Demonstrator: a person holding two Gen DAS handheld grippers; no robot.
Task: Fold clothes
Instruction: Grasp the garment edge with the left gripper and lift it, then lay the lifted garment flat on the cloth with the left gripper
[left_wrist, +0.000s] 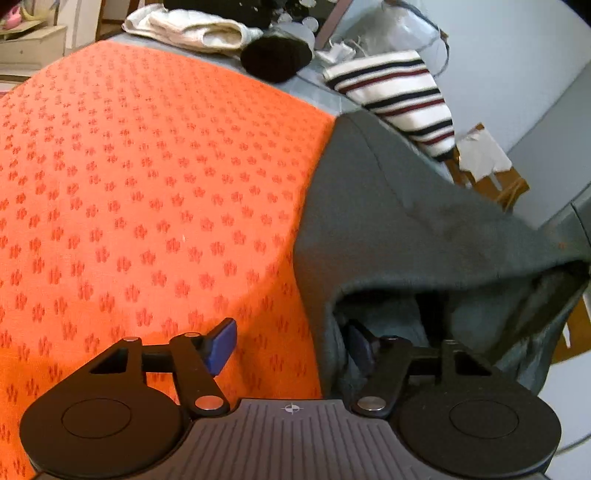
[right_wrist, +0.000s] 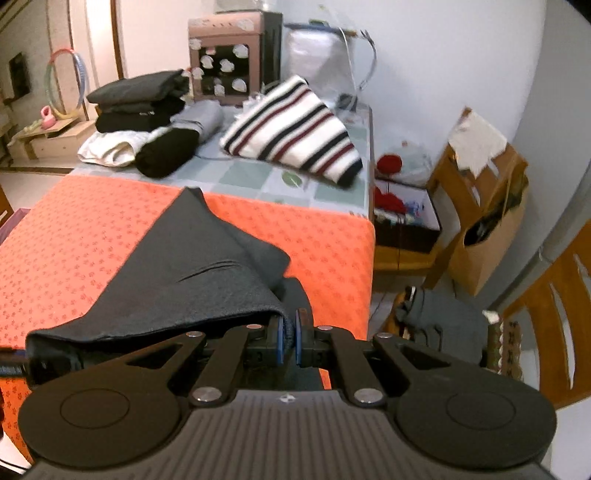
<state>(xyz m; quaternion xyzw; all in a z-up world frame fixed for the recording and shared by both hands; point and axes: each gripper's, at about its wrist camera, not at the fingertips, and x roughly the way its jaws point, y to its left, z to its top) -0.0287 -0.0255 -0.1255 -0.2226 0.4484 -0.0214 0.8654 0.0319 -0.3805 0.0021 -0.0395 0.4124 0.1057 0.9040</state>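
- Our right gripper (right_wrist: 289, 332) is pinching the near hem of the dark grey garment (right_wrist: 192, 269); its blue pads are pressed together on a fold of the fabric.
- From that grip the garment stretches away over the orange patterned cloth (right_wrist: 74, 236) that covers the tabletop, and rises to a point at its far end.
- Our left gripper (left_wrist: 291, 345) is spread wide. Its left pad sits over the orange patterned cloth (left_wrist: 129, 184), and its right pad is tucked inside an opening of the dark grey garment (left_wrist: 388, 221), partly hidden by the fabric.
- In the left wrist view the garment drapes along the right side of the tabletop and hangs over its edge.
- Further back we see a striped sweater (right_wrist: 291, 129), a black roll (right_wrist: 166, 151), a white folded item (right_wrist: 107, 147) and a stack of dark folded clothes (right_wrist: 136, 99).
- A wooden chair (right_wrist: 480, 192) stands to the right of the tabletop.
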